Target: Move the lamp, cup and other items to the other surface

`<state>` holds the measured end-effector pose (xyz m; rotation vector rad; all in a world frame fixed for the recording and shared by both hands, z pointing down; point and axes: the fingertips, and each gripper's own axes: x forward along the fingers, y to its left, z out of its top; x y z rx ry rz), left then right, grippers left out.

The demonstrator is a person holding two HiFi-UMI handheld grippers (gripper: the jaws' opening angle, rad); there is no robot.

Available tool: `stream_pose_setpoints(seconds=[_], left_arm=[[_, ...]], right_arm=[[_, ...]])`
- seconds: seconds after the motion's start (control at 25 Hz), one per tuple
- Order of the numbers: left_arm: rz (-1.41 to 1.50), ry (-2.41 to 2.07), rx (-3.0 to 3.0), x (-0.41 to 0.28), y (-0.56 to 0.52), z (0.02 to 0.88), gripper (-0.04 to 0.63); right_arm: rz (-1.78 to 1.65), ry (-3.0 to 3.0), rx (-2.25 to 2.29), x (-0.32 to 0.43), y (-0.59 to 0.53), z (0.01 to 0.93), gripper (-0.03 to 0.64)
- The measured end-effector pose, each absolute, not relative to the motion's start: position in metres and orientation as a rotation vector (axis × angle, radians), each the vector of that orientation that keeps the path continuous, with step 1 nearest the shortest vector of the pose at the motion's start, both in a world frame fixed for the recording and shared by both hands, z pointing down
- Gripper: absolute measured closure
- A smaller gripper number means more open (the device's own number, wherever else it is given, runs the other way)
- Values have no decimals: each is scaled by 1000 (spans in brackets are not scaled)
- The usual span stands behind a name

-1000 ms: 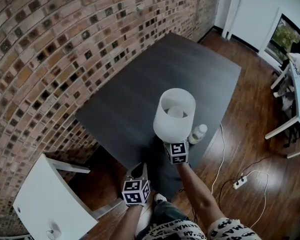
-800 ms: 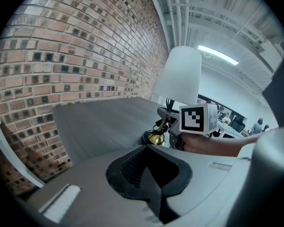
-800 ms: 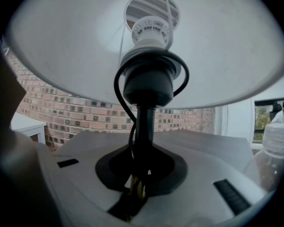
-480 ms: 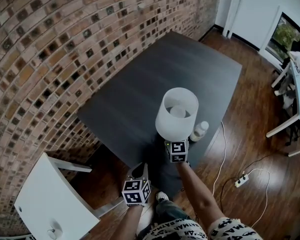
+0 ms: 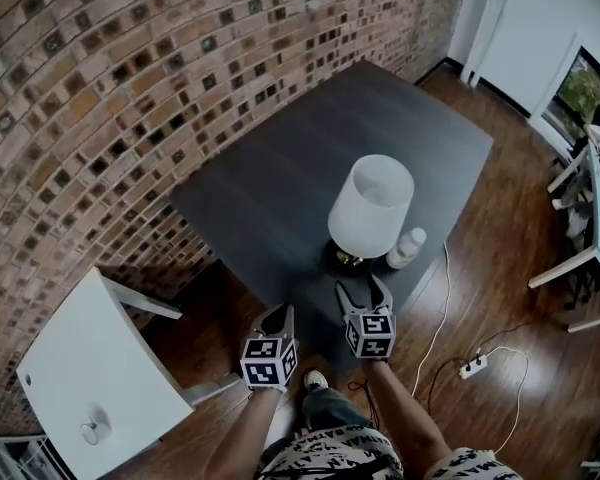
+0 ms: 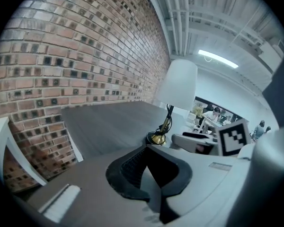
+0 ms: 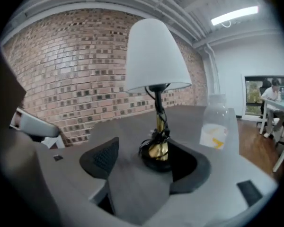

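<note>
Dark surface (image 5: 270, 193) carries lamp (image 5: 370, 208), upright near front edge, bottle (image 5: 407, 247) just beside it. Right gripper (image 5: 364, 293) jaws opening, pads clear of lamp base, likely to leave lamp standing. Left gripper (image 5: 277, 318) jaws closed, empty, idle.

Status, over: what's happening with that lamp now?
Right gripper jaws opening, nothing between them; left gripper shut, empty. Lamp upright on dark table. Bottle stands beside it.

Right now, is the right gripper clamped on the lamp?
No: jaws of the right gripper are opening, and the lamp stands untouched on the table beyond them.
</note>
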<state>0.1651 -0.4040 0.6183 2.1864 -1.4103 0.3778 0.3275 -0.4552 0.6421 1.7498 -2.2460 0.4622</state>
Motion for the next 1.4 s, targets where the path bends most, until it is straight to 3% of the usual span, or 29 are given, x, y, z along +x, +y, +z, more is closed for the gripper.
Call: stream_pose_setpoints(seconds=[0.32,0.84,1.08,1.4], left_arm=[[195,-1581,2062,79,-308,597,595],[41,-1895,1752,-109,-51,570,595],[22,-1906,1706,-137,27,577,595],[-49,-1895,1683,-139,61,577,595]], right_arm=[[577,-2423,1367,221,-345,607,282],[491,-2592,808,-3,-120,569,282],[458,-2608,684,-51,-46,562,282],[471,-2596,653,-58,-13,562,282]])
